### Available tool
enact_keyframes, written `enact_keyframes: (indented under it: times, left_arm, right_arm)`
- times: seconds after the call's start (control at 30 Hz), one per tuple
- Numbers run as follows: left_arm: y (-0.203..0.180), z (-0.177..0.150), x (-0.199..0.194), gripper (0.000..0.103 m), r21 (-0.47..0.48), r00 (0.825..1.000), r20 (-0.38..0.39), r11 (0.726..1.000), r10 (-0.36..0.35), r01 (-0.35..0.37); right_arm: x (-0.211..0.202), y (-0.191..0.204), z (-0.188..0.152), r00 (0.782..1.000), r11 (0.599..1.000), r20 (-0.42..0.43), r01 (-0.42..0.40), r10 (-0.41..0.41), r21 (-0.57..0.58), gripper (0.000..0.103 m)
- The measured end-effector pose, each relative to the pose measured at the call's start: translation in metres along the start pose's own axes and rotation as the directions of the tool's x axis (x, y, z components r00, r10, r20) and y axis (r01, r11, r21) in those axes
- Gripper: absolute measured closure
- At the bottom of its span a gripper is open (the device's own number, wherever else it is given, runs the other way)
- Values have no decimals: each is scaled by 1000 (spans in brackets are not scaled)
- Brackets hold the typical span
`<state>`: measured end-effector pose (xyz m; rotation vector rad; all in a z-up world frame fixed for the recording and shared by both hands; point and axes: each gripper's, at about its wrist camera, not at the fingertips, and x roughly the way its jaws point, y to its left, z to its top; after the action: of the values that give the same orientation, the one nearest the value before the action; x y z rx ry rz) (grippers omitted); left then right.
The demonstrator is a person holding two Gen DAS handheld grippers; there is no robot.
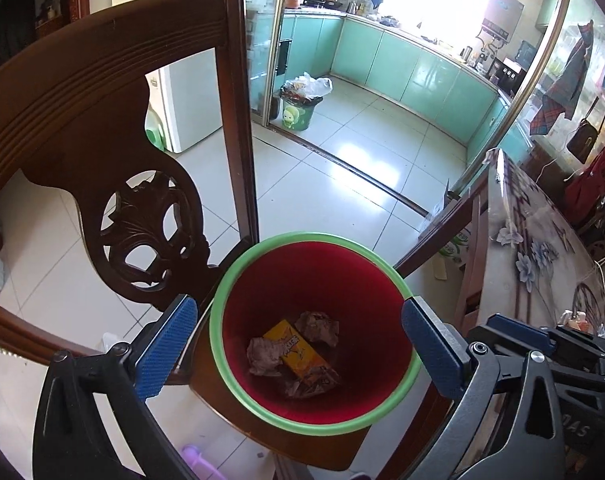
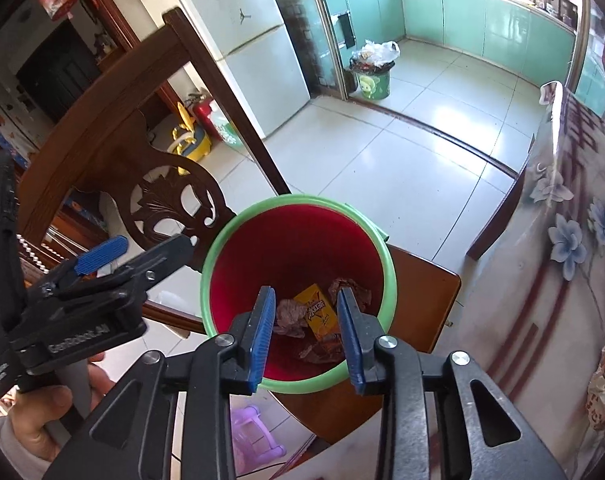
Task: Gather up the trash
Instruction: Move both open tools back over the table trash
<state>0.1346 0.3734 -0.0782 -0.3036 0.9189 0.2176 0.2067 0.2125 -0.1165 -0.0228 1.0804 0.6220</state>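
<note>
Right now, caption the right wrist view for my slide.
Right gripper open above red bin holding a yellow drink carton and crumpled wrappers.

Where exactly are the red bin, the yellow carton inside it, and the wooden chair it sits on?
red bin (image 1: 262, 264), left wrist view, on its green rim at the far side.
yellow carton (image 1: 292, 350), left wrist view, on its printed face.
wooden chair (image 2: 418, 304), right wrist view, on the bare seat beside the bin.

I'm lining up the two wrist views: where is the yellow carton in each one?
Left wrist: yellow carton lies low and centre, at the bottom of the red bin, among crumpled paper.
Right wrist: yellow carton shows low and centre, between the right gripper fingers.
Shared landmark: the carved chair back left of the bin.
</note>
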Motion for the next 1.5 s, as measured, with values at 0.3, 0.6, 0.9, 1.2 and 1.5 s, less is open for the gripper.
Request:
enact_keyframes:
  times: [0.3, 0.6, 0.9, 1.2, 1.5]
  left_arm:
    - [-62, -20, -34, 1, 74, 995, 5, 993, -96, 96]
    - [-154, -65, -66, 1, 188, 978, -44, 959, -205, 210]
    - [-237, -106, -85, 1, 304, 960, -98, 911, -261, 279]
    - [-286, -131, -96, 0, 369, 960, -108, 886, -260, 282]
    - [-308, -140, -85, 0, 362, 966, -113, 895, -234, 260]
  right_arm:
    - [-126, -35, -47, 980, 996, 178, 76, -85, 55, 72]
    - [-215, -90, -111, 939, 945, 161, 274, -303, 180, 62]
    - [-277, -144, -172, 889, 880, 145, 383, -434, 282, 60]
    - [-324, -209, -249, 798, 812, 229, 467, -558, 350, 19]
    - [-282, -322, -279, 874, 786, -58, 461, -482, 411, 19]
